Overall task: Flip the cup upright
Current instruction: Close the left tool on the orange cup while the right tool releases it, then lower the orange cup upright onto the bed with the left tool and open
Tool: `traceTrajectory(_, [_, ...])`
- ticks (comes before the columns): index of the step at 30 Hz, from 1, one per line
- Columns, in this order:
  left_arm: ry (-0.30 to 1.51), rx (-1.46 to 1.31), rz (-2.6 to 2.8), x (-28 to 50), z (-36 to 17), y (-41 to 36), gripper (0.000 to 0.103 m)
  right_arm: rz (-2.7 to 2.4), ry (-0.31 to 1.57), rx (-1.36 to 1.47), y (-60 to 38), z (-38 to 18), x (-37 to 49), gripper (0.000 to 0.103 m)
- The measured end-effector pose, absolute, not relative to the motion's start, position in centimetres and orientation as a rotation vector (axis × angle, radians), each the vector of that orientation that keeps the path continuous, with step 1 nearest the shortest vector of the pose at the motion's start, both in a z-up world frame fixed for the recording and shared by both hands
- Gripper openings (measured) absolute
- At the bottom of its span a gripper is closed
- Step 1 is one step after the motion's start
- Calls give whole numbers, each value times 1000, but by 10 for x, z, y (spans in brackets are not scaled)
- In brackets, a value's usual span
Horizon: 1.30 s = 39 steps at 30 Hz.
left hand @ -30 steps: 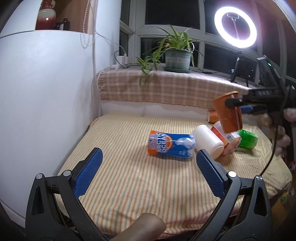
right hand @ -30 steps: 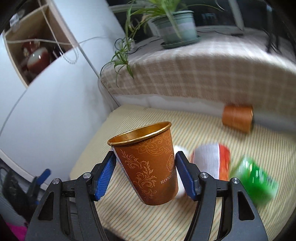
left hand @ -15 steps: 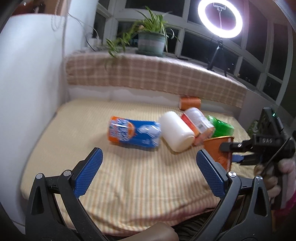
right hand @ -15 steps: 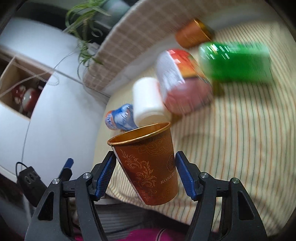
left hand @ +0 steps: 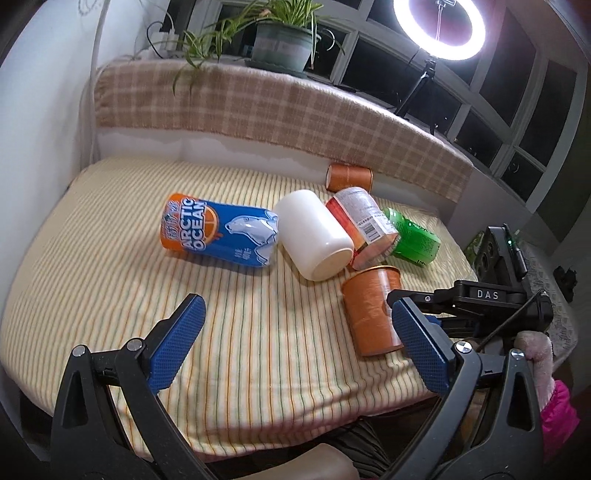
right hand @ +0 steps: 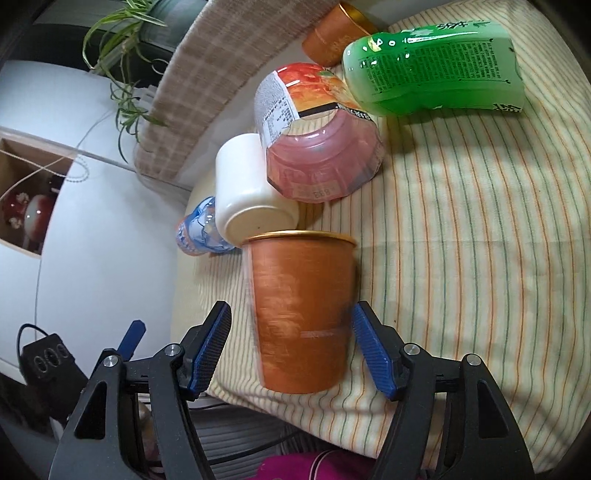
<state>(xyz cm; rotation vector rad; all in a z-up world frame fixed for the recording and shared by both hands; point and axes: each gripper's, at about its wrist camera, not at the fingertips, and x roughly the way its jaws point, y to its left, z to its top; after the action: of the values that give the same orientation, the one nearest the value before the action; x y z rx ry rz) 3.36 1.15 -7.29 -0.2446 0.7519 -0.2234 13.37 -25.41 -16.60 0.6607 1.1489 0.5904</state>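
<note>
An orange paper cup with a gold rim [right hand: 301, 314] stands upright, mouth up, on the striped cloth near its front edge; it also shows in the left wrist view [left hand: 371, 308]. My right gripper [right hand: 291, 349] is open, its blue pads on either side of the cup with gaps to its sides. My left gripper [left hand: 295, 343] is open and empty, hovering above the cloth to the left of the cup. A second orange cup [left hand: 349, 177] lies on its side at the back.
A blue and orange Arctic Ocean bottle [left hand: 218, 230], a white cup [left hand: 314, 240], a pink-based jar [right hand: 317, 136] and a green bottle [right hand: 436, 62] lie on their sides on the striped cloth [left hand: 110, 280]. A potted plant [left hand: 282, 44] and ring light [left hand: 439, 29] stand behind.
My right gripper lowered the orange cup onto the cloth and opened; the cup now stands free between the pads. My left gripper moved closer over the cloth.
</note>
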Motion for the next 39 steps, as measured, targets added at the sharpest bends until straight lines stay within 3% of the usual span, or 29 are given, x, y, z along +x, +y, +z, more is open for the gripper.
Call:
traceTrajectory(17, [1046,-525,-481,107,-114,-15,98,453,960,452,-284,-137,79,69])
traceTrajectory(22, [1124,-572,-504,124,-129,-25,86,398,944,454,-300,-138,65,69])
traceTrajectory(39, [1189,-575,-515,146,-146,-52,78,360,951,467,-315,-147,58,69])
